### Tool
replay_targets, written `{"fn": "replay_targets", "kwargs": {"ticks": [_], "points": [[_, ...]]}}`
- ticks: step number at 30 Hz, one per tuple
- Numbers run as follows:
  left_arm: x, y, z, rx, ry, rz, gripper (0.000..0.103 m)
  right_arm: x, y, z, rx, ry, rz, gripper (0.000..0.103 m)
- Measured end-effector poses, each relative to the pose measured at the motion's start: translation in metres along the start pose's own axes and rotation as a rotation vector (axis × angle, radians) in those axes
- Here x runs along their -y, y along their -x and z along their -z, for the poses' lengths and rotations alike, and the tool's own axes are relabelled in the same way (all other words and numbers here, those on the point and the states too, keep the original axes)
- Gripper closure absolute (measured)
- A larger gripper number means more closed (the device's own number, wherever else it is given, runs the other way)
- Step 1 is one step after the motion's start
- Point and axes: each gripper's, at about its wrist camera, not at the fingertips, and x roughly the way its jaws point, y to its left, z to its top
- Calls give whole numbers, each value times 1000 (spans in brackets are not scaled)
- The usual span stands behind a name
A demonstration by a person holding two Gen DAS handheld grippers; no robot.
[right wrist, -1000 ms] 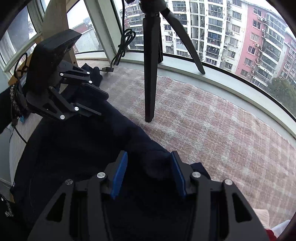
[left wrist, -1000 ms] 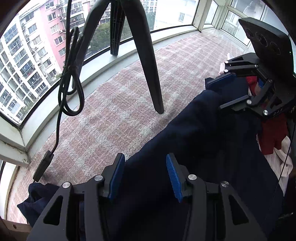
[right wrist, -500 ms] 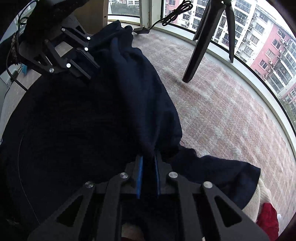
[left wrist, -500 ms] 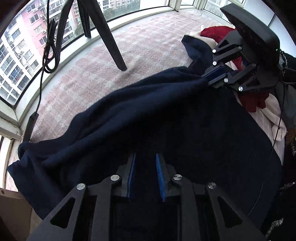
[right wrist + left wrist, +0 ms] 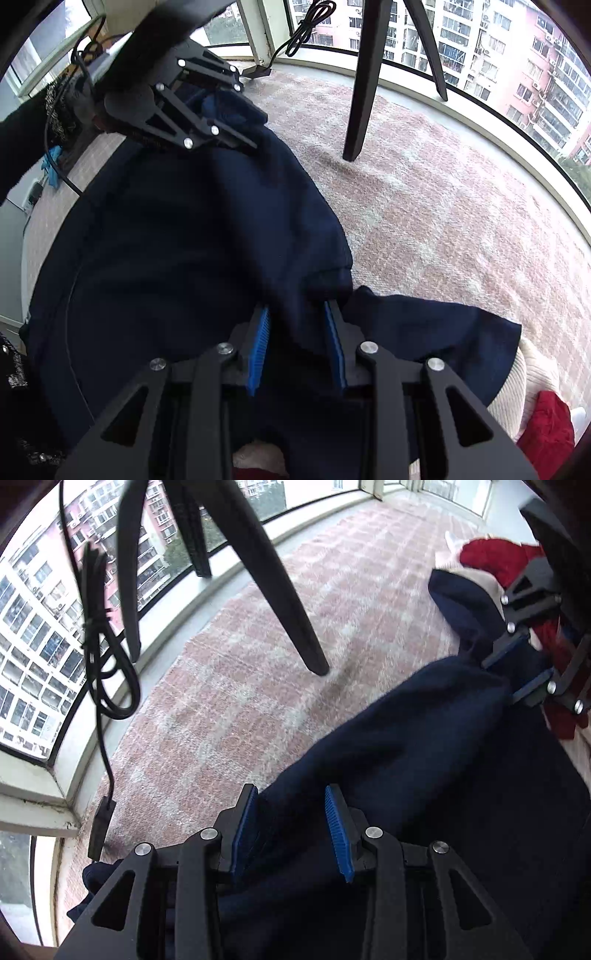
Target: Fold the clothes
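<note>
A navy garment (image 5: 424,775) lies spread over the pink checked surface (image 5: 240,701), its folded edge running from one gripper to the other. My left gripper (image 5: 291,812) is open, blue pads wide apart, with a ridge of the navy fabric lying loose between them. In the right wrist view my right gripper (image 5: 297,332) is open too, and the navy garment (image 5: 184,240) bunches between its pads. Each gripper shows in the other's view: the right gripper (image 5: 517,672) at the garment's far end, the left gripper (image 5: 240,107) at the upper left.
A black tripod leg (image 5: 280,590) stands on the checked surface (image 5: 443,203) just beyond the garment. A looped black cable (image 5: 99,635) hangs by the window ledge. A red garment (image 5: 495,557) and a cream garment (image 5: 524,376) lie at the right end.
Half a second ago both grippers were shut on the navy fabric. Both have now opened, and the fabric rests loose between their pads, lower on the surface.
</note>
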Motion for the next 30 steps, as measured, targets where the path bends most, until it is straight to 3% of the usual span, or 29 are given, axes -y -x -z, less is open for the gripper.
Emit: {"fn": "replay_targets", "kwargs": {"ticks": [2,4,8,10,14,17,18,19,21,25,28,30], "points": [[1,-4,-2,-9,-3,-8,71,19,22,-1,57,-49,-20,66],[2,-4,-1,-8,8,-9,72,43,44,-3,124,-106,-13,43],[13,-1,1,7,-2,-23,86,87,39,-6,47,-161,36,42],[16,0,1,11,0,-29,88,107,36,-7,5,-183,59,42],[16,3,2,18,31,-29,90,106,1,5,-151,-138,66,41],[21,5,5,38,55,-47,96,96,3,11,-126,-104,68,39],[23,5,6,45,72,-52,98,93,4,13,-121,-98,74,47],[25,6,8,49,89,-60,98,89,5,14,-117,-93,80,72],[27,9,7,50,107,-76,100,83,8,17,-104,-86,93,97],[18,29,-1,107,174,-156,102,89,39,22,14,-155,129,97],[5,37,-10,153,223,-221,101,105,32,25,-29,-201,194,97],[-20,26,-9,133,261,-279,97,115,27,28,-58,-231,236,97]]}}
